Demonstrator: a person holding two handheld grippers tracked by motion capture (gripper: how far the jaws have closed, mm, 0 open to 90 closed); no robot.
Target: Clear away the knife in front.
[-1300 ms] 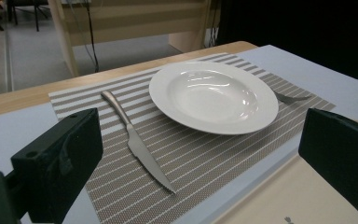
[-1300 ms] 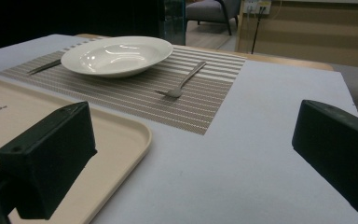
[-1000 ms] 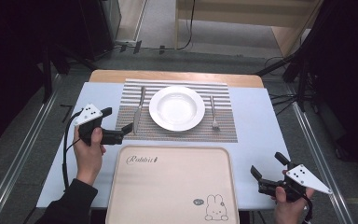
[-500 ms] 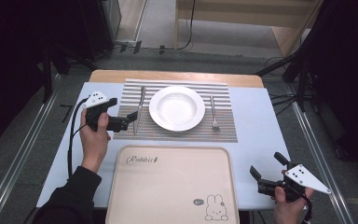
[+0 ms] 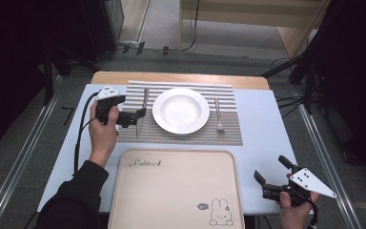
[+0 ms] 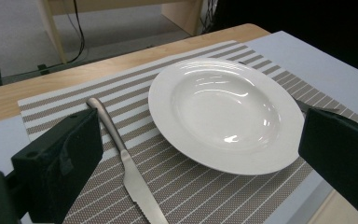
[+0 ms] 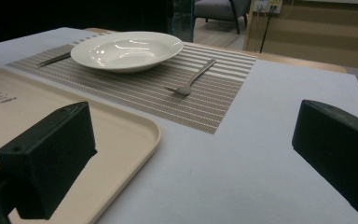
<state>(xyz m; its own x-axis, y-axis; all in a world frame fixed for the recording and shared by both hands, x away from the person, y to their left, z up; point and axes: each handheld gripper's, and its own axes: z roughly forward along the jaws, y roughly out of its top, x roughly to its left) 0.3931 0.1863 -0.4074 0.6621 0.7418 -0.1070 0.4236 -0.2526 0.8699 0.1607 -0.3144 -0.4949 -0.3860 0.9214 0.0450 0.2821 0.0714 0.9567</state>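
Observation:
A white plate [image 5: 180, 110] sits in the middle of a striped placemat [image 5: 181, 136], with a knife [image 5: 143, 107] to its left and a fork [image 5: 218, 115] to its right. My left gripper [image 5: 140, 117] hovers open over the knife's blade, pointing at the plate. In the left gripper view its gripper [image 6: 196, 154] straddles the knife [image 6: 121, 154] and the plate [image 6: 223, 112], holding nothing. My right gripper [image 5: 272, 169] is open near the table's front right corner, beside a beige tray [image 5: 176, 191]. The right gripper view also shows this gripper [image 7: 191, 168] open and empty.
The tray [image 7: 144, 126], printed with a rabbit, lies empty along the front edge below the placemat. A wooden strip [image 5: 181, 77] borders the table's far side. Bare blue tabletop [image 5: 267, 129] lies right of the placemat. A cable [image 5: 78, 138] trails from my left gripper.
My left gripper has moved away from me and to the right, from the table's left side to over the knife. The right gripper has stayed put.

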